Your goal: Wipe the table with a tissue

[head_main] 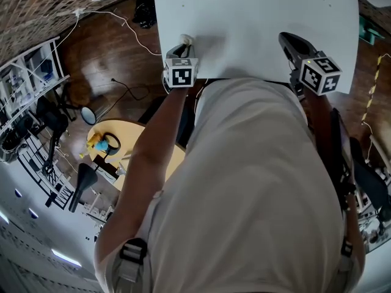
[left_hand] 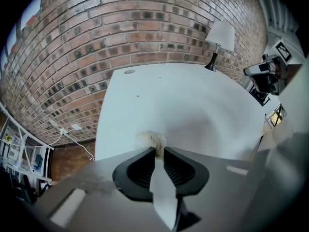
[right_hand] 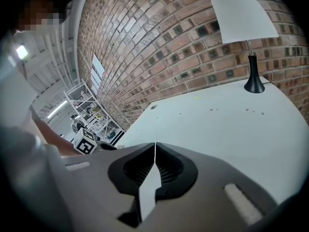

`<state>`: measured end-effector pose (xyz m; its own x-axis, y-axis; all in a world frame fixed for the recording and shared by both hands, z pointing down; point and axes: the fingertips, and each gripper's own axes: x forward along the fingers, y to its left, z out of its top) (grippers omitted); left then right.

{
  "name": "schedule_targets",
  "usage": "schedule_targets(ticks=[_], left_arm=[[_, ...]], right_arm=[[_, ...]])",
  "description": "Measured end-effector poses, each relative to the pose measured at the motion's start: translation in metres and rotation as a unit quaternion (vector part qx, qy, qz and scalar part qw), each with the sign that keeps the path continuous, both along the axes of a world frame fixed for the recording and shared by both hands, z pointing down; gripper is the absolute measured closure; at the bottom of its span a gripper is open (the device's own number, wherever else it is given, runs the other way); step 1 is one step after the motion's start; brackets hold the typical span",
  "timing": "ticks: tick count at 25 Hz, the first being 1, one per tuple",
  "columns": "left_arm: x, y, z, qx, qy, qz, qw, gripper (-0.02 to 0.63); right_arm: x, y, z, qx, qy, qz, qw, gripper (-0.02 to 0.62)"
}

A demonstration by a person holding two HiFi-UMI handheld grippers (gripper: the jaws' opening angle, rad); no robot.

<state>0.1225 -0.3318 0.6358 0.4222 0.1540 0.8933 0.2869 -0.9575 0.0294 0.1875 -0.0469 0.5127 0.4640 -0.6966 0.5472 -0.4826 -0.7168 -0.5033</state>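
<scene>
Head view: the left gripper (head_main: 183,46) and right gripper (head_main: 292,43) are held over the near edge of the table (head_main: 256,17), with a tissue (head_main: 186,39) seen at the left tips. Left gripper view: the tissue (left_hand: 153,139) is pinched between narrowly parted jaws at the table's near edge. Right gripper view: the jaws are closed together on nothing over the table, and a lamp (right_hand: 244,23) is seen at its far edge.

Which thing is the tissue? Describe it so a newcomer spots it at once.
Start at the white table by the brick wall. Near its front edge, on the person's left, the left claw is shut on the tissue, a small crumpled wad poking out beyond it. It is the only soft, off-white lump there; the right claw is shut on nothing.
</scene>
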Motion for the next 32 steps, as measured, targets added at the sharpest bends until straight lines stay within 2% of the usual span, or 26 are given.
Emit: schedule_targets(ticks=[4, 6, 9, 13, 15, 18, 20, 23, 25, 27, 32], left_arm=[[0.008, 0.039, 0.0, -0.044, -0.009, 0.017, 0.9989, 0.54], [0.005, 0.065, 0.001, -0.067, -0.02, 0.055, 0.9961, 0.54], [-0.007, 0.093, 0.0, -0.081, -0.04, 0.109, 0.9899, 0.54], [-0.024, 0.094, 0.002, -0.089, -0.058, 0.125, 0.9863, 0.54], [-0.027, 0.078, 0.004, -0.089, -0.056, 0.104, 0.989, 0.54], [-0.015, 0.034, 0.004, -0.076, -0.035, 0.036, 0.9958, 0.538], [-0.006, 0.009, 0.003, -0.077, -0.03, 0.004, 0.9966, 0.538], [0.0, -0.004, 0.004, -0.065, -0.031, 0.001, 0.9974, 0.54], [0.006, -0.017, 0.001, -0.051, -0.017, -0.029, 0.9982, 0.539], [0.013, -0.029, -0.004, -0.057, -0.009, -0.063, 0.9963, 0.539], [0.021, -0.059, -0.005, -0.024, -0.008, -0.086, 0.996, 0.538]], right_arm=[[0.0, -0.005, 0.0, 0.003, 0.001, -0.006, 1.0, 0.581], [0.0, -0.006, 0.0, 0.003, 0.0, -0.008, 1.0, 0.581], [-0.001, -0.006, -0.001, 0.002, 0.001, -0.011, 1.0, 0.581], [-0.004, -0.011, 0.0, 0.001, -0.001, -0.019, 1.0, 0.581], [-0.004, -0.012, 0.0, 0.001, -0.002, -0.019, 1.0, 0.581], [-0.004, -0.014, 0.0, 0.001, -0.001, -0.022, 1.0, 0.581], [-0.006, -0.014, 0.001, 0.001, -0.002, -0.025, 1.0, 0.581], [-0.007, -0.014, 0.002, 0.0, -0.002, -0.025, 1.0, 0.581], [-0.007, -0.013, 0.002, 0.001, -0.001, -0.023, 1.0, 0.581], [-0.007, -0.013, 0.002, 0.002, 0.0, -0.021, 1.0, 0.581], [-0.004, -0.006, 0.002, -0.001, 0.003, -0.011, 1.0, 0.581]])
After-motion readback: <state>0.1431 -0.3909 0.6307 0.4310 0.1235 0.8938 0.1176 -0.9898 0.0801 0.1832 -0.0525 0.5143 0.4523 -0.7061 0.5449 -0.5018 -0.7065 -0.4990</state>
